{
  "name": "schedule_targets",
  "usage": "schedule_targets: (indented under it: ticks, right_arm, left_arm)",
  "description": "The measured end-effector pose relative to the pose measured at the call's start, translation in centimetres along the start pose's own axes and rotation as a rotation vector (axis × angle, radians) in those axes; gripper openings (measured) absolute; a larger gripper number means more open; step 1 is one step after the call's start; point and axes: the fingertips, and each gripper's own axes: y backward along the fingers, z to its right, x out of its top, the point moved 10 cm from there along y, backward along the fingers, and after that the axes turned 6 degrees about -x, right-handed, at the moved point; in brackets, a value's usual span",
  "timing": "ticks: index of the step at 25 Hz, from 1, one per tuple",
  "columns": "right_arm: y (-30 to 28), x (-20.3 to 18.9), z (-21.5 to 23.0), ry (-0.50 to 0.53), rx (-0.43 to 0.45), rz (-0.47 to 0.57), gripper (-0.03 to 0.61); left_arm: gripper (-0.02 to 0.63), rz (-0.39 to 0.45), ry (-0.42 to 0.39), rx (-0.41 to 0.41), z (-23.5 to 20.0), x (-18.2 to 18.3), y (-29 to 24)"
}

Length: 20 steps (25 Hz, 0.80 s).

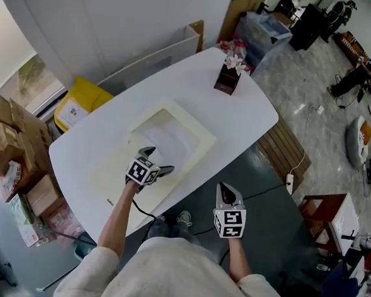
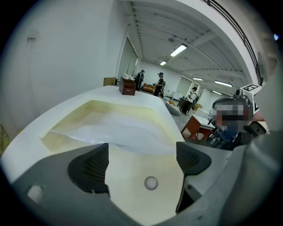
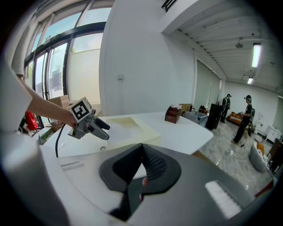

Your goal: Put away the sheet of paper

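the sheet of paper (image 1: 168, 139) lies flat in the cream folder (image 1: 200, 134) on the table (image 1: 241, 111). the left tool (image 1: 158, 160) hangs wide open and empty over the folder's near edge, and the right tool (image 1: 228, 192) is closed, off the table. best to lift clear without snagging the paper's edge.

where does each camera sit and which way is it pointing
Head view: on the person's head, looking steeply down at the white table; both forearms show.
Left gripper view: on the left gripper, looking along its open fingers at the sheet of paper.
Right gripper view: on the right gripper, looking across the table past its shut fingers; left forearm shows.
Shared: both gripper views show the brown box.
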Motion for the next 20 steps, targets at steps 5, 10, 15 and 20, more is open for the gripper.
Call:
schedule_targets:
  ticks: [5,10,15,20]
  right_arm:
    - [-0.1,0.2,-0.3,0.002,0.012,0.007,0.002]
    - [-0.3,0.7,-0.9,0.009,0.028,0.022,0.002]
    - [-0.5,1.0,-1.6,0.012,0.039,0.035,0.002]
    - [-0.6,1.5,-1.9,0.014,0.048,0.050,0.002]
  left_arm:
    - [0.480,-0.047,-0.051,0.021,0.9,-0.8,0.6]
    - [0.477,0.029,-0.048,0.076,1.7,-0.9,2.3]
    - [0.471,0.170,-0.066,0.178,2.9,-0.1,5.0]
    - [0.379,0.323,-0.107,0.235,5.2,0.7,7.7]
